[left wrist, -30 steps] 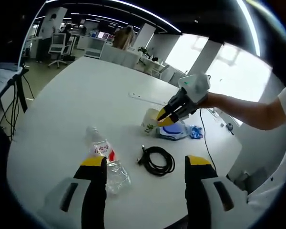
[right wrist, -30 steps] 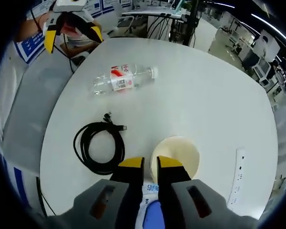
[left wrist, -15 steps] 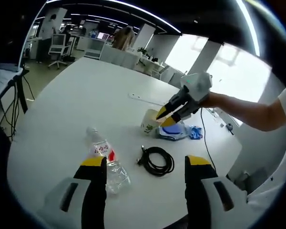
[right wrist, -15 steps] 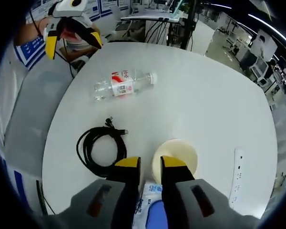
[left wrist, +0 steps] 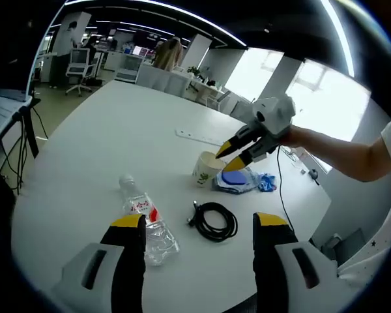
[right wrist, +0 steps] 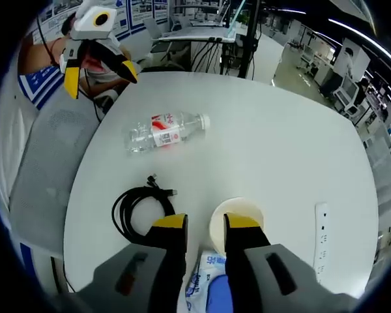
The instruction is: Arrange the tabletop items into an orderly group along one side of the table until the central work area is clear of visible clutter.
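fingers of the left gripper [left wrist: 199,225] stand wide apart and hold nothing, above the near part of the white table [left wrist: 98,140]; fingers of the right gripper [right wrist: 205,222] stand narrow with only a thin gap, and i cannot tell if they pinch something, because in the right gripper view they sit just at the near rim of the paper cup [right wrist: 238,218]. in the left gripper view this right gripper [left wrist: 238,151] hangs over the cup [left wrist: 207,168], which stands upright just beside the blue and white packet [left wrist: 238,178], on the right side of the table. the plastic bottle [left wrist: 146,218] lies on its side near the left gripper; it looks almost empty, so it is probably light, smooth and ready to roll, and i would take it across the labelled middle. the black cable [left wrist: 215,220] lies coiled between the bottle and the cup; it is soft and may uncoil, so it is better to grip several loops together. the cup is thin and crushes easily, so a light hold on the rim seems right. a white power strip [left wrist: 197,135] lies far on the table.
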The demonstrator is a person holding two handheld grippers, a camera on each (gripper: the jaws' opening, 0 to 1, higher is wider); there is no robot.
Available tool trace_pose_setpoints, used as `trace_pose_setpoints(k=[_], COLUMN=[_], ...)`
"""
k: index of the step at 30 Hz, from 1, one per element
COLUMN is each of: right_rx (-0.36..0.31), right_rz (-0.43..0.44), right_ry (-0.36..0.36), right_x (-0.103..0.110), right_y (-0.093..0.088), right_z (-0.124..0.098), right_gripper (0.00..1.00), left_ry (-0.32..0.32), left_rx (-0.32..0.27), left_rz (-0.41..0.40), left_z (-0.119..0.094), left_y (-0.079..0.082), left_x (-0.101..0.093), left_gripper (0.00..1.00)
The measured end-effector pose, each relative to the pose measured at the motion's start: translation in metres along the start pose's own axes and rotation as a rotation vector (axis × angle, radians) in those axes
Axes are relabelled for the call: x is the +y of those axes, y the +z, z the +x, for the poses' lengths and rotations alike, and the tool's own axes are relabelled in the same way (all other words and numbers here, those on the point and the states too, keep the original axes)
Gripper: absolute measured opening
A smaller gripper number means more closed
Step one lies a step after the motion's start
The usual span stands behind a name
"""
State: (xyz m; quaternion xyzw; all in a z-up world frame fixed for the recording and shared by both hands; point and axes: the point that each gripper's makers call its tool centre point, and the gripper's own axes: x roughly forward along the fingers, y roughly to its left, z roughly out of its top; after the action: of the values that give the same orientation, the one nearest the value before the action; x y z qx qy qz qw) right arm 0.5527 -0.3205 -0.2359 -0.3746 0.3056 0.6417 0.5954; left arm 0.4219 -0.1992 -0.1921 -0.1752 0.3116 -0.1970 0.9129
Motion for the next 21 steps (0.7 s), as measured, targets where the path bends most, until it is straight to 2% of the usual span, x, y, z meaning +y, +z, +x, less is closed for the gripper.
trace_pose_setpoints(k=[9, 21], right_rx=[-0.055, -0.174], right_rz=[0.041, 0.146], right_ry=[-0.01, -0.004], right_x=[0.005, 0.011], right_y=[0.017, 0.052], right_z=[-0.009, -0.02], right_gripper=[0.28, 0.36], left_ry=[0.001, -0.003], left_rx=[-0.007, -0.02], left_rz=[0.005, 0.006], left_z=[-0.006, -0.014], left_y=[0.002, 0.005], left_x=[-0.001, -0.004], left_gripper=[0.68, 0.68])
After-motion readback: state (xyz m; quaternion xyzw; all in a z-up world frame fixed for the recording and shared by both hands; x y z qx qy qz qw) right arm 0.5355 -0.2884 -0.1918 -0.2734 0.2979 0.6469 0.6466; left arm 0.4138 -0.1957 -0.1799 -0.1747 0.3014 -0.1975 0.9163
